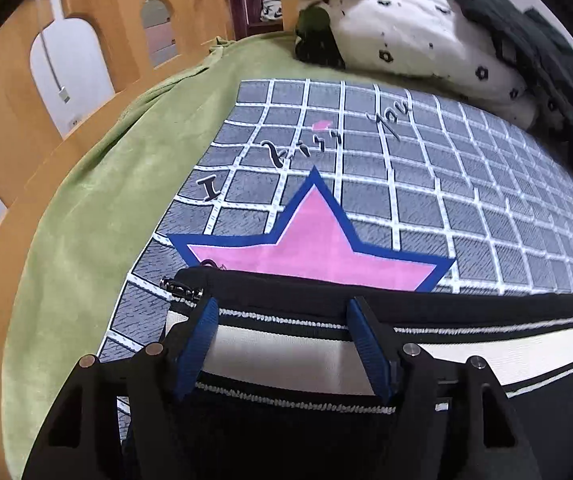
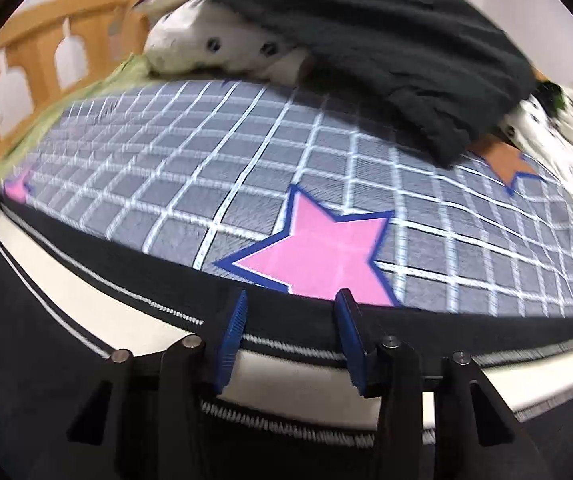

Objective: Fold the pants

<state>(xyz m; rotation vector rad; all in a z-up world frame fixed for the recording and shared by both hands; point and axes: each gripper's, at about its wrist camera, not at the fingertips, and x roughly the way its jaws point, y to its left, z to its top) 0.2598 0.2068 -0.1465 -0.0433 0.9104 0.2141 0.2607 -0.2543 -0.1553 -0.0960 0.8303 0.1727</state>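
Black pants with a wide white side stripe (image 1: pixel 286 352) lie flat on a grey checked mat (image 1: pixel 406 168) with pink stars, on a bed. My left gripper (image 1: pixel 282 308) is open, its blue-padded fingers (image 1: pixel 200 344) straddling the white stripe near the pants' edge, by a zipper end (image 1: pixel 178 288). The same pants (image 2: pixel 86 308) run across the bottom of the right wrist view. My right gripper (image 2: pixel 290 304) is open too, its fingers (image 2: pixel 230 336) over the stripe and the black edge next to a pink star (image 2: pixel 318 260).
A green sheet (image 1: pixel 86 208) covers the bed under the mat. A wooden bed rail (image 1: pixel 14 120) runs along the left. A spotted white pillow (image 1: pixel 414 36) and a dark garment (image 2: pixel 366 40) are piled at the far side of the mat.
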